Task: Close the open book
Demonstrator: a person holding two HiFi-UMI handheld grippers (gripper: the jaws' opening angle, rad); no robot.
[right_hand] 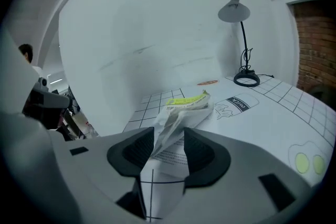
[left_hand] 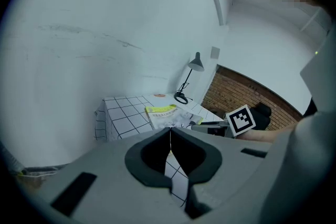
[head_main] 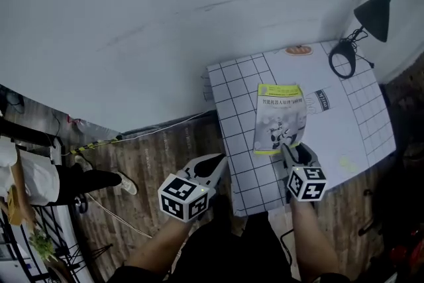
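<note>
The book lies on the grid-patterned table with its yellow-green cover up. In the right gripper view its near pages rise loosely between the jaws. My right gripper sits at the book's near edge, its jaws apart around those pages without pressing them. My left gripper hangs off the table's left side, over the floor, with its jaws shut and nothing in them. From the left gripper view the book lies beyond, with the right gripper beside it.
A black desk lamp stands at the table's far right corner, its round base near the book. A milk carton drawing is printed right of the book. White wall behind. A person's leg is on the wooden floor at left.
</note>
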